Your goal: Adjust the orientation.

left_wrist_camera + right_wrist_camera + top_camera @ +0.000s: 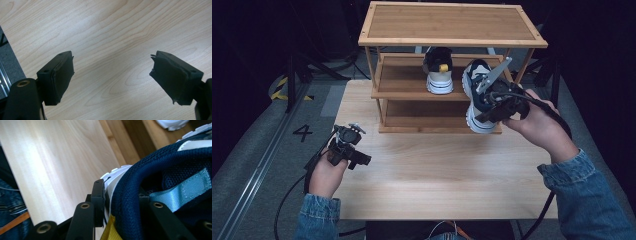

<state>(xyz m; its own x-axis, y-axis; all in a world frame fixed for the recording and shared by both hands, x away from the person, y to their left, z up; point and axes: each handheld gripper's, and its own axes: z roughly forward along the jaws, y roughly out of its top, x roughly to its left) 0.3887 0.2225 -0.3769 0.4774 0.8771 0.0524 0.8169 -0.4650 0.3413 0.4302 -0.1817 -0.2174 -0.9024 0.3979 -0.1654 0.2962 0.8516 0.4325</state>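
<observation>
So, a three-tier wooden shoe rack (452,42) is seen standing at the far side of the table (437,185). One white-soled sneaker (438,67) is parked on the middle shelf, heel facing the person, toe pointing to the back. The top shelf is bare wood. A second navy sneaker (476,97) is held up in the air in front of the rack's right side by the right gripper (494,102), whose jaws are clamped on the padded heel collar, one jaw inside and one outside. Its long axis runs roughly up and away, sole turned left, toe pointed toward the middle shelf. The left gripper (347,150) is held low over the table's left part, jaws spread wide with nothing between them.
</observation>
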